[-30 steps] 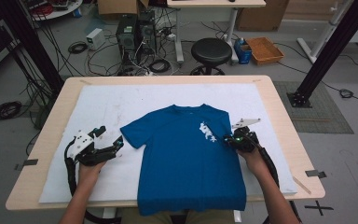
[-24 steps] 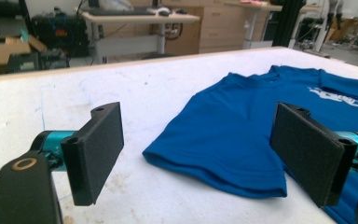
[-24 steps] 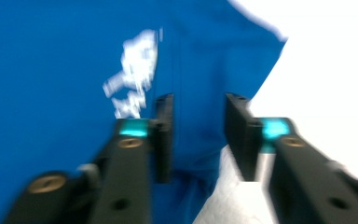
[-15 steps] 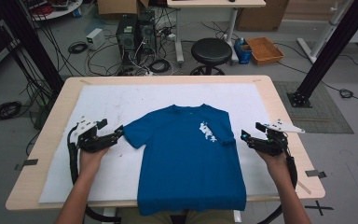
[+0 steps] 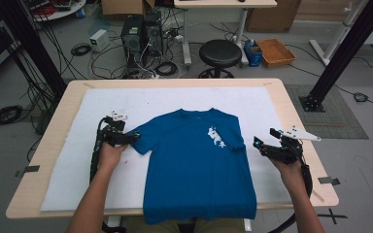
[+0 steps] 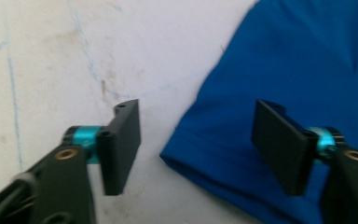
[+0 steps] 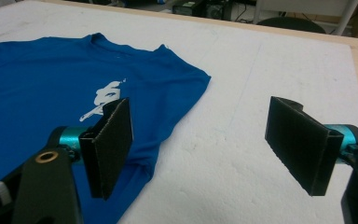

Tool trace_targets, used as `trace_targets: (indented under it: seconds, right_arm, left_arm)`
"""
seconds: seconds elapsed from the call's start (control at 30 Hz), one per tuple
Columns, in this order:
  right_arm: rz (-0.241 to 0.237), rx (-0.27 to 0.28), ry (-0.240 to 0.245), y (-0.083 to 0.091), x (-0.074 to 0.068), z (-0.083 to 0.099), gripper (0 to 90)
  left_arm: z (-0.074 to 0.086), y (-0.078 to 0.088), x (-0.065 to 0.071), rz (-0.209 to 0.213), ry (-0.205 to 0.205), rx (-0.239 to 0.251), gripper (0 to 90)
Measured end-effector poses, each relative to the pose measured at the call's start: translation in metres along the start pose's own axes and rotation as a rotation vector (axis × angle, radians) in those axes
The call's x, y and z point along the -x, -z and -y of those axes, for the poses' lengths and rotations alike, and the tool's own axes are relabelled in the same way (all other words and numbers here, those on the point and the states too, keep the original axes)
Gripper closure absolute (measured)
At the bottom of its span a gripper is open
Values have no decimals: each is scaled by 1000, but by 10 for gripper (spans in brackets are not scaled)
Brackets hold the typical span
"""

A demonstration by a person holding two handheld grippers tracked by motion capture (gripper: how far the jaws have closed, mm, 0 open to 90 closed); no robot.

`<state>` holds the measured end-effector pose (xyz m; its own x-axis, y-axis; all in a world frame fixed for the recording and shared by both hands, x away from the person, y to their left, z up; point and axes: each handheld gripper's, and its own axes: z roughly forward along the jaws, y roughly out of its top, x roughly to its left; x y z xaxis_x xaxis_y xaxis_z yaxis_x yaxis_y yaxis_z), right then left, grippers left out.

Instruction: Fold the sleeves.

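With the blue T-shirt (image 5: 196, 165) flat mid-table, hem at the near edge, I close the left gripper (image 5: 132, 138) around its sleeve (image 6: 200, 154), not yet pinched; right gripper (image 5: 260, 145) stands open, clear.

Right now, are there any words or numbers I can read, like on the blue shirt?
None can be read.
The white print on the blue T-shirt near the chest is a blurry shape with no clear letters in the high view or the right gripper view.
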<state>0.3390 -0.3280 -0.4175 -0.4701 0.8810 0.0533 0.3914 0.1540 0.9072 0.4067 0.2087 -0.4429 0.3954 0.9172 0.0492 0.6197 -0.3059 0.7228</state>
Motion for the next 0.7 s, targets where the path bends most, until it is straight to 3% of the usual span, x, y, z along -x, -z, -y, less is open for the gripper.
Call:
trace_targets:
  seconds: [0.1, 0.17, 0.3, 0.37, 0.5, 0.63, 0.7]
  right_arm:
    - [0, 5, -8, 1, 1, 0, 231]
    - [-1, 3, -9, 0, 1, 1, 231]
    - [-6, -1, -4, -1, 1, 1, 231]
    - [-8, -1, -8, -1, -1, 1, 231]
    - [-6, 3, -10, -1, 0, 1, 232]
    - [-4, -3, -11, -2, 1, 2, 232]
    - [-8, -3, -16, -2, 0, 1, 231]
  left_arm:
    - [4, 0, 0, 41, 2, 22, 511]
    - [5, 1, 3, 65, -27, 31, 631]
    - [3, 2, 8, 67, -74, 28, 838]
    - [2, 2, 9, 64, -47, 26, 860]
    - [-5, 7, 13, 122, 18, 80, 865]
    - [-25, 12, 25, 242, 71, 102, 865]
    - [-37, 12, 33, 289, 79, 111, 865]
